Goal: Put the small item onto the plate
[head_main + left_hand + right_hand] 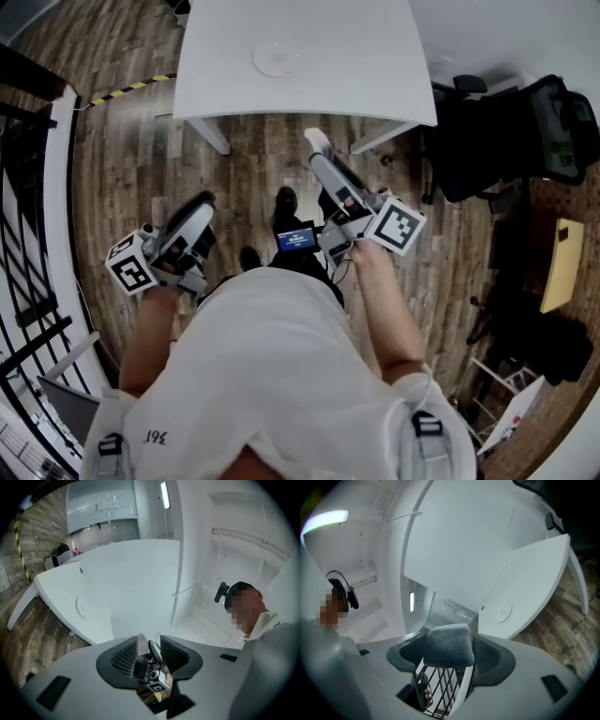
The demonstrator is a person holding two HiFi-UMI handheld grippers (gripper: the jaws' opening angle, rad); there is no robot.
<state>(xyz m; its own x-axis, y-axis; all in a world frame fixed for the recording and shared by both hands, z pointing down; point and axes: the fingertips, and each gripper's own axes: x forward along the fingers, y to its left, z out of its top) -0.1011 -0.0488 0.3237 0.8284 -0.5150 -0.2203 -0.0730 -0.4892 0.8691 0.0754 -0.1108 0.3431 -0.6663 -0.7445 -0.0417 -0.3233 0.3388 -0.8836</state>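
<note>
A small round white plate (275, 59) lies on the white table (366, 66), far ahead of both grippers. It also shows as a faint disc in the left gripper view (80, 606) and the right gripper view (503, 612). My right gripper (317, 142) is held above the wooden floor, short of the table's near edge, pointing toward it. Its jaws are shut on a small grey-white block (449, 644). My left gripper (203, 202) hangs lower and to the left, its jaws (149, 639) a narrow gap apart with nothing between them.
A black office chair (525, 131) stands right of the table. A yellow board (562, 262) and dark clutter lie at the right. A black railing (28, 187) runs along the left. Yellow-black tape (131, 87) marks the floor near the table's left corner.
</note>
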